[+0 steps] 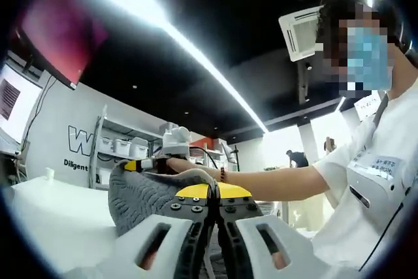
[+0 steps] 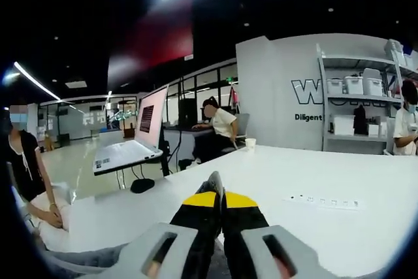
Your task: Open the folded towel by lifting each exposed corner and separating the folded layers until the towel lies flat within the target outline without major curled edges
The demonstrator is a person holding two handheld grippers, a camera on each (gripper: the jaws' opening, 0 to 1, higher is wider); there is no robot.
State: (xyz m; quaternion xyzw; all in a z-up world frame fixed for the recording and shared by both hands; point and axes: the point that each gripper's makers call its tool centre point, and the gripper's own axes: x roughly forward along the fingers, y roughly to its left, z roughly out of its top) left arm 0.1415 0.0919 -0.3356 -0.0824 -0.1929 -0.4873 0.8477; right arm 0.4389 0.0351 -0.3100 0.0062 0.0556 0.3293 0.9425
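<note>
The grey ribbed towel (image 1: 140, 197) rises in a hump just ahead of my left gripper (image 1: 214, 191), whose jaws are shut on a fold of it. In the left gripper view my right gripper (image 1: 132, 165) comes in from the right in a person's hand and pinches the towel's far upper edge. In the right gripper view my right gripper (image 2: 219, 191) is shut, with a sliver of grey cloth at its tips. More of the towel (image 2: 98, 256) trails off at the lower left over the white table (image 2: 313, 174).
An open laptop (image 2: 134, 145) stands at the table's far left edge and a small white cup (image 2: 250, 142) beyond it. A strip of small marks (image 2: 323, 201) lies on the table to the right. People sit and stand around; shelves with bins (image 2: 356, 106) line the back wall.
</note>
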